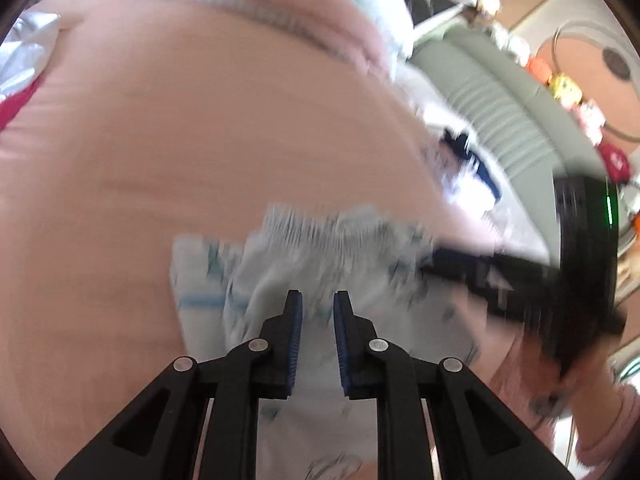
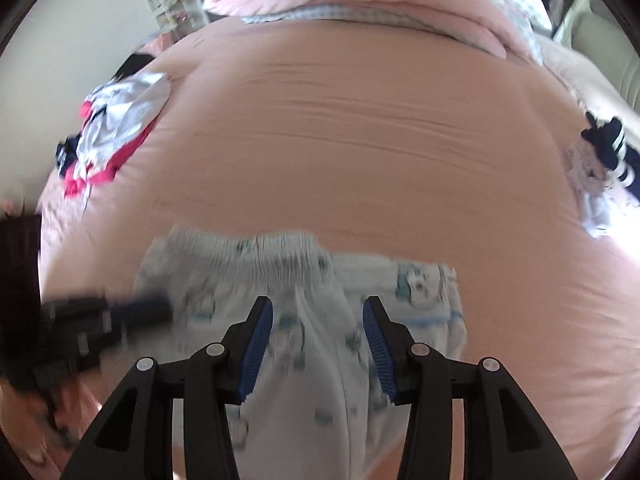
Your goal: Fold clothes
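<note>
White pyjama trousers with a pale blue print (image 2: 304, 344) lie flat on the pink bedsheet (image 2: 360, 128), gathered waistband (image 2: 248, 252) towards the far side. My right gripper (image 2: 318, 312) hovers open and wide over the middle of them, nothing between its pads. My left gripper (image 1: 318, 304) is open with a narrower gap, just above the same trousers (image 1: 280, 280), and holds no cloth. In the left wrist view the right gripper (image 1: 452, 266) shows as a dark blur at the waistband's right end. In the right wrist view the left gripper (image 2: 152, 310) is a blur at the trousers' left edge.
A heap of white, red and navy clothes (image 2: 112, 128) lies at the bed's left edge. Navy striped clothing (image 2: 612, 144) sits at the right edge. A folded pink quilt (image 2: 360, 4) lies at the far end. A grey-green padded frame (image 1: 500, 96) borders the bed. A pink sleeve (image 1: 616, 428) shows lower right.
</note>
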